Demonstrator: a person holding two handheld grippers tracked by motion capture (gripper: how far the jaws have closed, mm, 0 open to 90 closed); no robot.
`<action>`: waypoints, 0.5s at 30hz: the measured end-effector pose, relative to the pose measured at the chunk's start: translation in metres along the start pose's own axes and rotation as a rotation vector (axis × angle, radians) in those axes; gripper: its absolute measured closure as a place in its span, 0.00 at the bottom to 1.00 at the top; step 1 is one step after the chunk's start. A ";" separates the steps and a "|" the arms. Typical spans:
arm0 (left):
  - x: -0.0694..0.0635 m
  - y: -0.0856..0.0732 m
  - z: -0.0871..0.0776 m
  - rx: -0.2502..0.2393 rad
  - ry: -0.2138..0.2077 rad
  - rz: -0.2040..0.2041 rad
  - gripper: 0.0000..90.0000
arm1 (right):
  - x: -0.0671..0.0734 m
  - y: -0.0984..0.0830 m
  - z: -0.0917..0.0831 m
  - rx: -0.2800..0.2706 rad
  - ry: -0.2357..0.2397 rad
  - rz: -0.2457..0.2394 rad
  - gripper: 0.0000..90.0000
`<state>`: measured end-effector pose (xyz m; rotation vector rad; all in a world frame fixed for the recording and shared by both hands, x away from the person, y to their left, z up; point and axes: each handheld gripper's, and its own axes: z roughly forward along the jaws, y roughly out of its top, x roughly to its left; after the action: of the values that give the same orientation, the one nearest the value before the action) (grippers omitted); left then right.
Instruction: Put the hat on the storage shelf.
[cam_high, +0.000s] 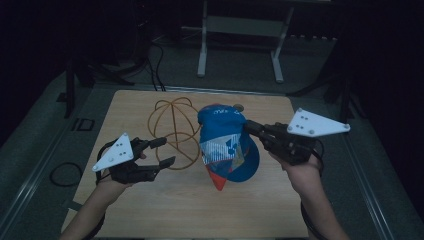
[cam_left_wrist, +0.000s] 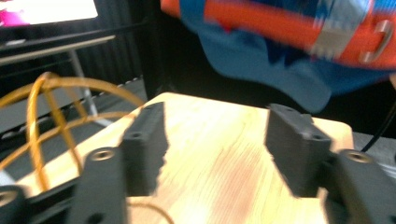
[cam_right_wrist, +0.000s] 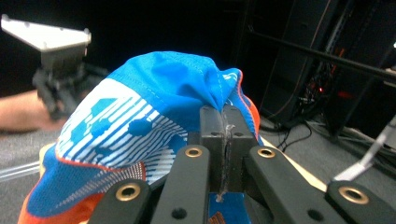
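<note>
- Right gripper (cam_right_wrist: 223, 122) sits closest to us in its own view, jaws pressed tight together with a pinch of blue cap (cam_right_wrist: 154, 107) fabric caught between them, so the cap hangs off that one small bite.
- From above, that cap (cam_high: 227, 147) dangles over the middle of the surface (cam_high: 150, 210), crown up by the right gripper (cam_high: 251, 127), orange-edged brim (cam_high: 216, 181) drooping toward the wood.
- Risk number one, as I read it: a thin fold of slippery cloth in a narrow pinch could slide out on any quick swing, and the cap drops.
- Left gripper (cam_high: 162, 151) is out at the left, jaws standing apart with nothing between them, wood grain plain between the two black pads (cam_left_wrist: 144, 144) in its own view.
- Just past those pads, the cap's orange strap and metal buckle (cam_left_wrist: 376, 44) hang above, blurred.
- Risk number two: the left gripper reaching in could snag the strap or buckle rather than cloth.
- Wire frame (cam_high: 172, 132), a golden dome of thin hoops, stands just beside the left gripper and close to the cap's left side; I can't tell whether cloth touches it.
- That frame is the obstacle: light and open, a nudge from either gripper looks likely to tip it or shove it along the surface.
- Beyond the surface, dark floor with cables (cam_high: 157, 70) and a pale stand (cam_high: 240, 30), well clear of the action.
</note>
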<state>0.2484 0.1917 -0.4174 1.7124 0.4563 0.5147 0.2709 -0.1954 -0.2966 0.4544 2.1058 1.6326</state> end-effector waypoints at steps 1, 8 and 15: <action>0.000 -0.006 -0.002 0.003 0.016 -0.009 0.32 | -0.001 0.003 0.003 -0.001 0.002 -0.004 0.99; 0.003 -0.050 -0.015 0.033 0.155 -0.086 0.09 | -0.007 0.034 0.037 -0.006 0.010 -0.019 0.99; 0.005 -0.085 -0.031 0.074 0.291 -0.142 0.04 | -0.009 0.054 0.077 0.040 0.002 -0.041 0.99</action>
<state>0.2328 0.2356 -0.4951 1.6662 0.8087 0.6528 0.3187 -0.1228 -0.2595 0.4202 2.1383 1.5715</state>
